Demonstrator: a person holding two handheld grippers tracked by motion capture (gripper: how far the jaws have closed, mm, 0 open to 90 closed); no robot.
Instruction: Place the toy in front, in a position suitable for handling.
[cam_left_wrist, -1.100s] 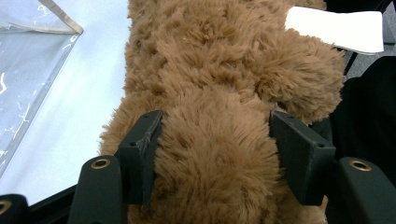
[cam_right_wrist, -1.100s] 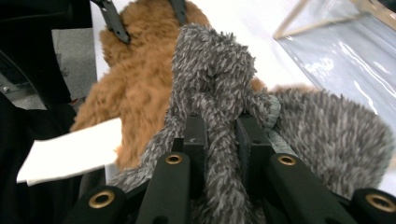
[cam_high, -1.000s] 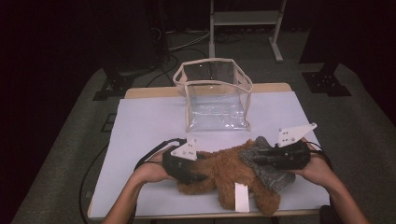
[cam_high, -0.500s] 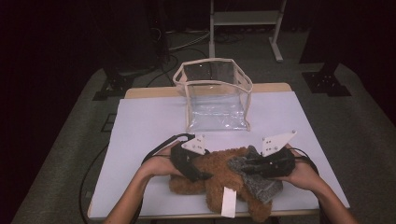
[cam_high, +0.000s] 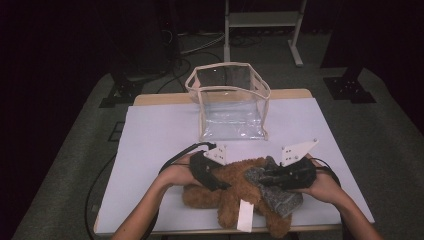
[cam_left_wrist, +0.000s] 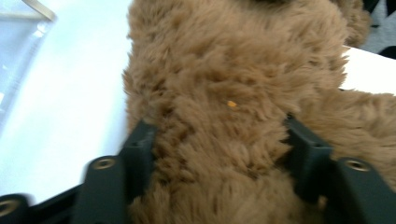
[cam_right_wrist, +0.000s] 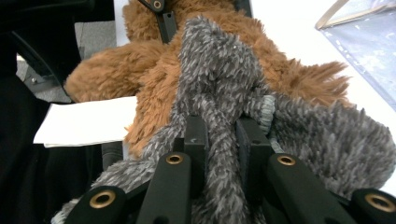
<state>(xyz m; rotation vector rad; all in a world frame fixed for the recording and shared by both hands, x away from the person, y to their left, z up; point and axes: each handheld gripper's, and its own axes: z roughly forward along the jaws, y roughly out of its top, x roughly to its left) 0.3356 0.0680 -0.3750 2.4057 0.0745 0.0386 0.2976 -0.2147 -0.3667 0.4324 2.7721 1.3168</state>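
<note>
A brown plush toy lies at the near edge of the table, with a grey furry piece over its right side. My left gripper comes in from the left. In the left gripper view its jaws have just been closing and now press into the brown fur on both sides. My right gripper comes in from the right. It is shut on a strand of the grey fur, which runs up between the black jaws. A white tag hangs from the toy.
A clear plastic bag with cream trim stands open-topped at the back middle of the white table cover. The table's near edge runs just below the toy. Black cables trail from both grippers. Dark floor and stand legs lie beyond.
The right gripper has shifted left and nearer with the grey fur. The left gripper moved slightly right onto the brown toy's body, opened wide, then closed on it.
</note>
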